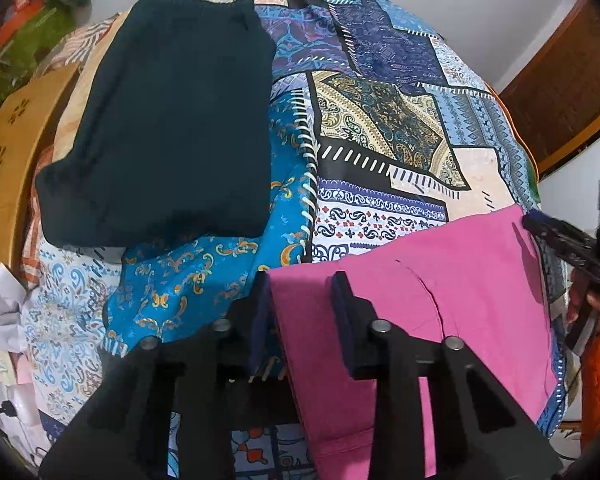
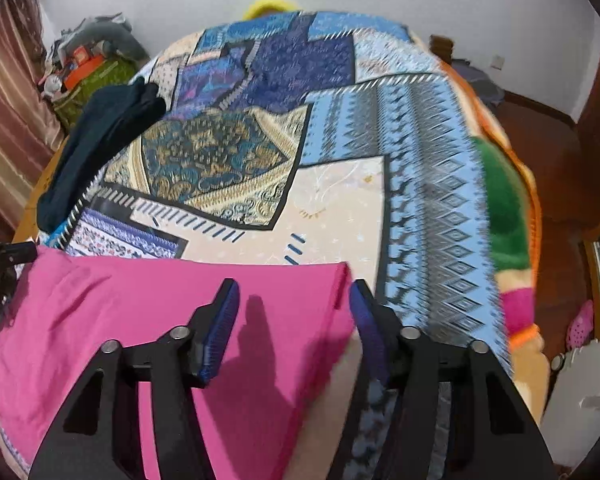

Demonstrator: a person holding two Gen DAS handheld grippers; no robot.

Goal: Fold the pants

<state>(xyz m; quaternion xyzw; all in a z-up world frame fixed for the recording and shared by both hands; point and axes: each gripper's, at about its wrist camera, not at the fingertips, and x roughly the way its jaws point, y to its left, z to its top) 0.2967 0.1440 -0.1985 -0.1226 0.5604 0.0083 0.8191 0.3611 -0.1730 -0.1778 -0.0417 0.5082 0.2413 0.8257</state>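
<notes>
While both grippers hover, we read the pink pants (image 1: 440, 280) on the bed (image 1: 380, 136) as light and floppy.
Left gripper (image 1: 302, 286) straddles the near-left corner, right gripper (image 2: 294, 294) the right corner, fingers (image 2: 224, 312) not yet clenched; we'd pinch there.

Pink pants (image 1: 452, 280): smooth matt cloth; bedspread (image 1: 380, 140): printed, slightly glossy cloth.

Ahead of my fingers the patterned bedspread (image 2: 340, 200) lies bare; the folded dark garment (image 1: 168, 120) blocks my far left.
</notes>
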